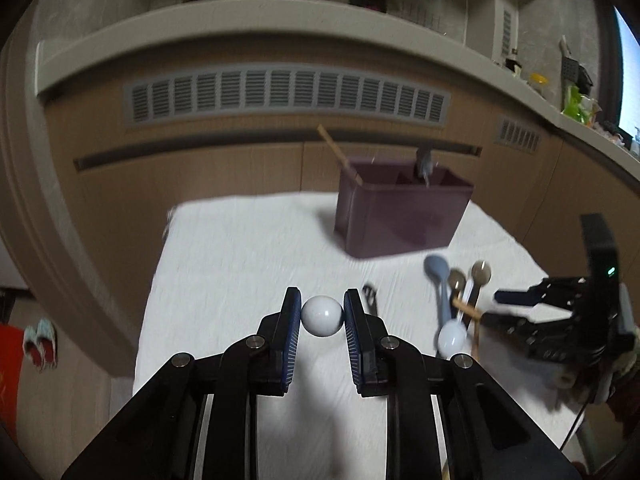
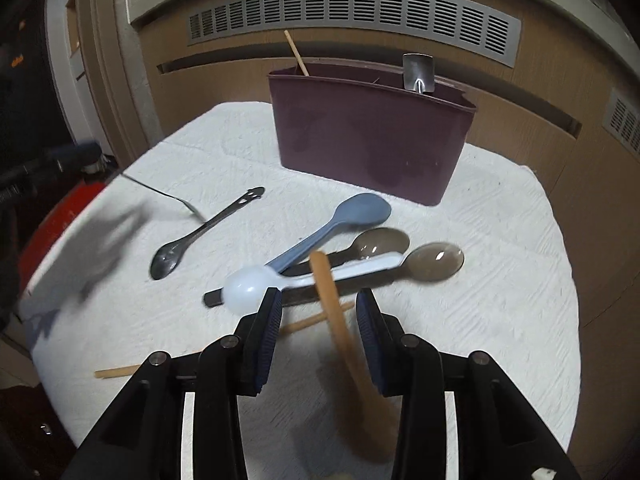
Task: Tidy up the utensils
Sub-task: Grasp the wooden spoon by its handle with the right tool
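Inside the maroon holder (image 2: 372,140) stand a wooden stick (image 2: 296,53) and metal utensil (image 2: 417,72).

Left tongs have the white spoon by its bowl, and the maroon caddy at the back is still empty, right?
Not empty. The right wrist view shows a wooden stick and a metal utensil already standing in the maroon caddy. The left tongs do grip the white spoon by its bowl.
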`<state>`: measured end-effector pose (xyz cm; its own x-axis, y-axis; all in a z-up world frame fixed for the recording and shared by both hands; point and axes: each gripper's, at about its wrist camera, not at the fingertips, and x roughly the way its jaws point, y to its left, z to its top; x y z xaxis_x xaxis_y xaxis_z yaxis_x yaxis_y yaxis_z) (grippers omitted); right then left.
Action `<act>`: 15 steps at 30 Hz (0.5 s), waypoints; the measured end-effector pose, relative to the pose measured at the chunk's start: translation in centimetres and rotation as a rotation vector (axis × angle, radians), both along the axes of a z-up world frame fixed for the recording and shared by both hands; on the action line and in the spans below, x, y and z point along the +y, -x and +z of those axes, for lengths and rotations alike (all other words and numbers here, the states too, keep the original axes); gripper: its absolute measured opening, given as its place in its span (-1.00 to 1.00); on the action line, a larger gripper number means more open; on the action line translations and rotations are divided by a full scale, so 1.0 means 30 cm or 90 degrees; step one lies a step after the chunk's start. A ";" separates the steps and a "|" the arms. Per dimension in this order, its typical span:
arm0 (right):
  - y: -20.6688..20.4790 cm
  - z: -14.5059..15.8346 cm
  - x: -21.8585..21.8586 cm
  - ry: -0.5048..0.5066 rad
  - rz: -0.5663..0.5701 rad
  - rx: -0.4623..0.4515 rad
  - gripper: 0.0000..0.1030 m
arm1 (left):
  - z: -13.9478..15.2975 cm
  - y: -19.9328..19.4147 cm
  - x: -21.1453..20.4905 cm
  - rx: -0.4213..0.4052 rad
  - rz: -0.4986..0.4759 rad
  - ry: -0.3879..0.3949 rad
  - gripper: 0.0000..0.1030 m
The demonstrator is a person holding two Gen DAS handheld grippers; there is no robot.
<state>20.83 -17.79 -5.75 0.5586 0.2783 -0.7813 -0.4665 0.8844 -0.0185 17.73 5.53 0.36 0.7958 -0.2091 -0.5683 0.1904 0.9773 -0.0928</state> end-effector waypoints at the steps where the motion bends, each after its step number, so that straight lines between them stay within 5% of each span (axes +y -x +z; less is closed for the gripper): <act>1: -0.023 -0.012 0.008 0.010 0.004 0.010 -0.30 | 0.017 -0.016 -0.012 -0.008 -0.006 -0.001 -0.56; 8: -0.090 -0.056 0.027 0.033 0.009 0.046 -0.76 | 0.051 -0.088 -0.065 -0.001 -0.042 0.011 -0.57; 15: -0.016 0.089 -0.011 -0.045 -0.009 -0.011 -0.78 | 0.064 -0.064 -0.110 0.002 -0.057 0.003 -0.57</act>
